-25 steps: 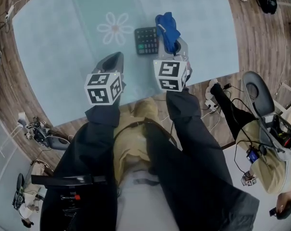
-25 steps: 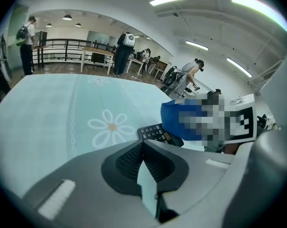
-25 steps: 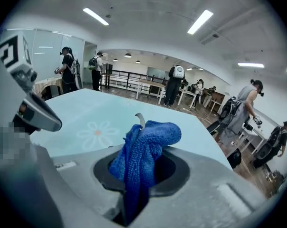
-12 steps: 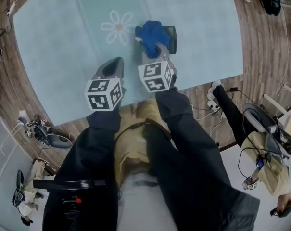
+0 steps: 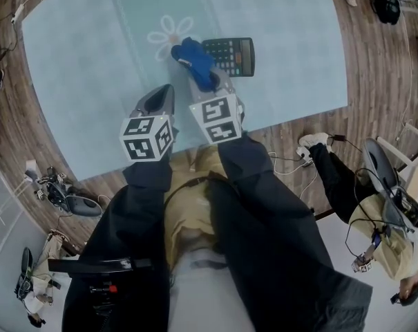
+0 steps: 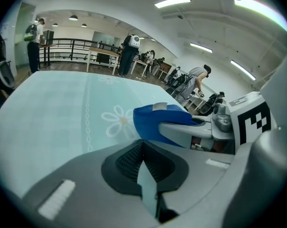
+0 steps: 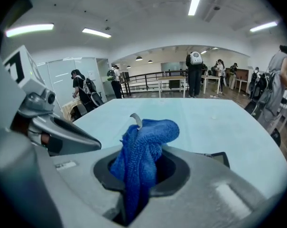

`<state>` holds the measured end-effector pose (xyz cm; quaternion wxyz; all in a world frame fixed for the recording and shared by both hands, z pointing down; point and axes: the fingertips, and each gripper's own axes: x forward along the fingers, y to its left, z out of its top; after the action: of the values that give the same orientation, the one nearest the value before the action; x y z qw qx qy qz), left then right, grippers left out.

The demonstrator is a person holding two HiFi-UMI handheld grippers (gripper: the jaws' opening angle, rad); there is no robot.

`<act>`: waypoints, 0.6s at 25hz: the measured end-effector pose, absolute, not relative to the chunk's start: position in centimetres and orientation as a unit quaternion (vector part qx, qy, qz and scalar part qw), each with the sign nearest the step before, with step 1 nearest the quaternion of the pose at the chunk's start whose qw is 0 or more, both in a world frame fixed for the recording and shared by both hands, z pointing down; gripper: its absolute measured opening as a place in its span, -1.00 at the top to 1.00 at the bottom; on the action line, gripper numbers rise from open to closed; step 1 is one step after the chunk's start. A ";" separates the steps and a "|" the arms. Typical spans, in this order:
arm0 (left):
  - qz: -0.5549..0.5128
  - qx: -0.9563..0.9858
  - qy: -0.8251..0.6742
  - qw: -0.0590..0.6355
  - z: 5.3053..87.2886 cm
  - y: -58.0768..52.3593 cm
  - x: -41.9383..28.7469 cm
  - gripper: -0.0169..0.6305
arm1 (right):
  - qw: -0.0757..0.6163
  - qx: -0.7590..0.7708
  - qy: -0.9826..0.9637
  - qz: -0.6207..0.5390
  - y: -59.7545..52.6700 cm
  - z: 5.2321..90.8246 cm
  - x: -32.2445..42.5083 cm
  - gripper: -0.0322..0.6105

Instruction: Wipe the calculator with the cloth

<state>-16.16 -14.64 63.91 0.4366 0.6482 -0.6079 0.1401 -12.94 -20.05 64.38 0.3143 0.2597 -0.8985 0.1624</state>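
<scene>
A black calculator (image 5: 231, 55) lies flat on the pale blue table (image 5: 91, 61), beside a printed daisy (image 5: 168, 37). My right gripper (image 5: 203, 81) is shut on a bunched blue cloth (image 5: 193, 59), which hangs at the calculator's left end. In the right gripper view the cloth (image 7: 144, 141) sticks up from between the jaws of that gripper (image 7: 141, 175), and one corner of the calculator (image 7: 220, 158) shows behind. My left gripper (image 5: 160, 99) hovers just left of the right one, shut and holding nothing. The left gripper view looks along its jaws (image 6: 144, 161) to the cloth (image 6: 152, 121) and the right gripper (image 6: 205, 129).
The table's near edge (image 5: 195, 147) runs just under both grippers. Wooden floor surrounds it, with cables (image 5: 302, 151) and a seated person (image 5: 388, 234) at the right. Several people stand far off in the gripper views.
My right gripper has swept the cloth leftward across the calculator, from its right side over the keys to its left end. The calculator's face is uncovered now. The left gripper barely moved.
</scene>
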 end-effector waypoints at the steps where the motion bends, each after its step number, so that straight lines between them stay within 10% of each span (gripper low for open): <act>1: 0.139 0.649 -0.608 0.436 63.9 -14.7 -16.1 0.95 | 0.305 0.266 -0.899 0.166 -20.4 63.9 -12.7 0.70; 15: 0.130 0.657 -0.607 0.429 62.8 -14.9 -16.2 0.95 | 0.314 0.412 -0.853 0.071 -29.0 59.7 -2.7 0.70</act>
<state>-16.19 -14.85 62.76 0.4288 0.6568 -0.6065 0.1300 -2.71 -28.98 59.71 0.3139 0.4117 -0.8526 0.0710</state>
